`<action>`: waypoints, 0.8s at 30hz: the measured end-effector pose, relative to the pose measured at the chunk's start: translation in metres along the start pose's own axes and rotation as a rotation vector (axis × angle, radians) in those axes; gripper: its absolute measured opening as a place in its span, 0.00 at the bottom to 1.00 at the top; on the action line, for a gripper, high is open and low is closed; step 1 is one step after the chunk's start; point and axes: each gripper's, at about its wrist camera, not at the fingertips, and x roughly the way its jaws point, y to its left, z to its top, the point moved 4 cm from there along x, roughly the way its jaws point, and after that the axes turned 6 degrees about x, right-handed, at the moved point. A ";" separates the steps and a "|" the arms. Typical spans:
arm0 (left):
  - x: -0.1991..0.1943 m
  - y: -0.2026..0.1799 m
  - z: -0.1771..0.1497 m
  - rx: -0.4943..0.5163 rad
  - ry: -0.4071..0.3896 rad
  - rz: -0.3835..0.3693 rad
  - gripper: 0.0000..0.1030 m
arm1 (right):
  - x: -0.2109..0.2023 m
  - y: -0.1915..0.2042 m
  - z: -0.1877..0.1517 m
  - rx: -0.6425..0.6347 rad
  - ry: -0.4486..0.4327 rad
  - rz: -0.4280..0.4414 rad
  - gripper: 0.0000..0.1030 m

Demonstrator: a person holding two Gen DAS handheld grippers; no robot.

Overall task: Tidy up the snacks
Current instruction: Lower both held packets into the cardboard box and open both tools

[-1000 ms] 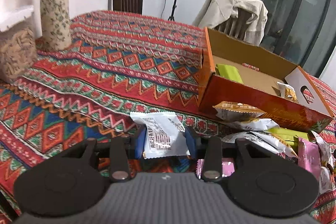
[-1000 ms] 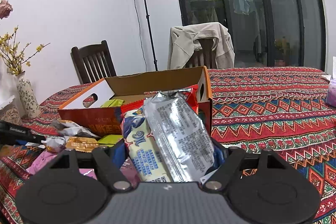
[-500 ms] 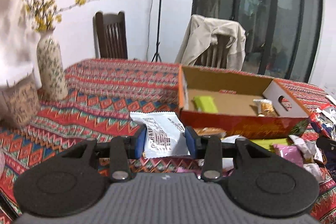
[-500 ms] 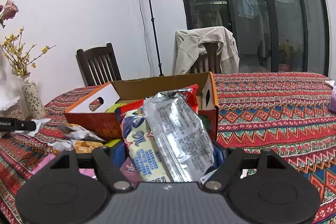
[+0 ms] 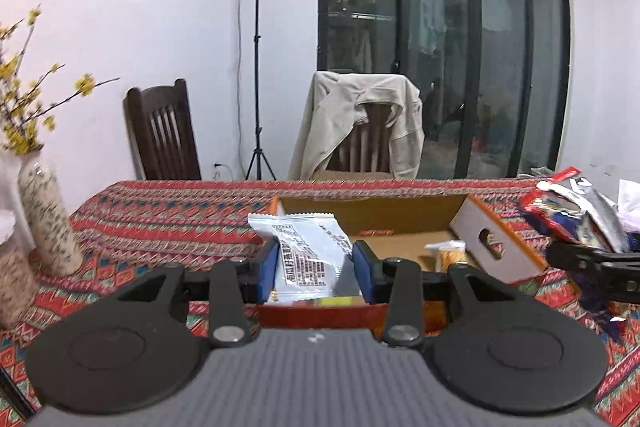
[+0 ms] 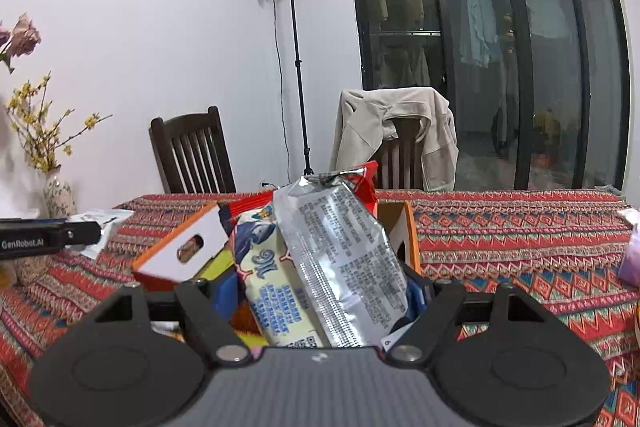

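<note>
My left gripper (image 5: 314,269) is shut on a small white snack packet (image 5: 306,251) with black print, held up in front of the open orange cardboard box (image 5: 384,215). Inside the box lies a small yellow snack (image 5: 446,253). My right gripper (image 6: 320,291) is shut on a large crisp bag (image 6: 336,259), silver-backed with a red, blue and cream front, lifted over the near edge of the same box (image 6: 408,231). The right gripper and its bag (image 5: 576,215) show at the right edge of the left wrist view. The left gripper (image 6: 48,237) shows at the left of the right wrist view.
A red patterned cloth (image 6: 520,235) covers the table. A patterned vase (image 5: 48,215) with yellow flowers stands at the left. Two wooden chairs (image 5: 164,131) stand behind the table, one draped with a beige jacket (image 5: 360,115). A light stand (image 5: 258,67) rises between them.
Both grippers rose with their packets. The left one tilted up and swung right until the box lies straight ahead. The loose snacks in front of the box dropped out of sight.
</note>
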 end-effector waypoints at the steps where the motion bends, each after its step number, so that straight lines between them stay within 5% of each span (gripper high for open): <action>1: 0.004 -0.002 0.004 0.000 -0.002 0.000 0.39 | 0.005 0.002 0.005 0.003 0.000 -0.002 0.74; 15: 0.085 -0.025 0.040 -0.032 0.006 0.027 0.40 | 0.094 0.013 0.045 0.042 0.041 -0.024 0.74; 24: 0.132 -0.025 0.023 -0.056 0.042 0.034 0.40 | 0.140 0.012 0.043 0.092 0.047 -0.027 0.74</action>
